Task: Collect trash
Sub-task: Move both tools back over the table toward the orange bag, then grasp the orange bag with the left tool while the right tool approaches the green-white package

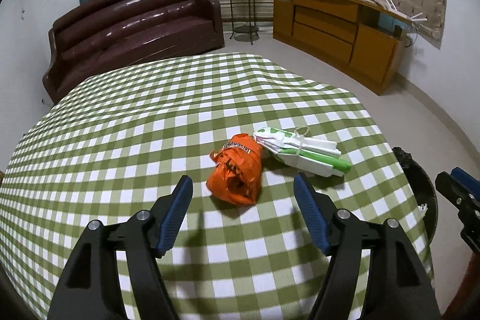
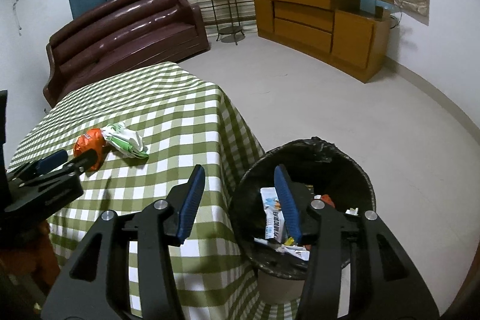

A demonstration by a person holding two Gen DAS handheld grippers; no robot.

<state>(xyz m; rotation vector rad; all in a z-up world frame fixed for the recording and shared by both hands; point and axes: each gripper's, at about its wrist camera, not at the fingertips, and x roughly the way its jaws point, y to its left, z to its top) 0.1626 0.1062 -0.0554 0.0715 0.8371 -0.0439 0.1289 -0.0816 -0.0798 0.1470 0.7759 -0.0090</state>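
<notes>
my left gripper (image 1: 243, 206) hangs with jaws spread and empty just short of the orange wrapper (image 1: 235, 173) on the checked tablecloth (image 1: 120, 125), so i judge i'm lining up a pick and need to ease forward and close on it. my right gripper (image 2: 240, 200) sits over the black bin (image 2: 363, 179), jaws apart and holding nothing, with trash already inside. the white and green bundle (image 1: 297, 147) touches the wrapper's far side and could get nudged; beyond stand a brown sofa (image 1: 135, 26) and a wooden cabinet (image 1: 336, 29).
</notes>
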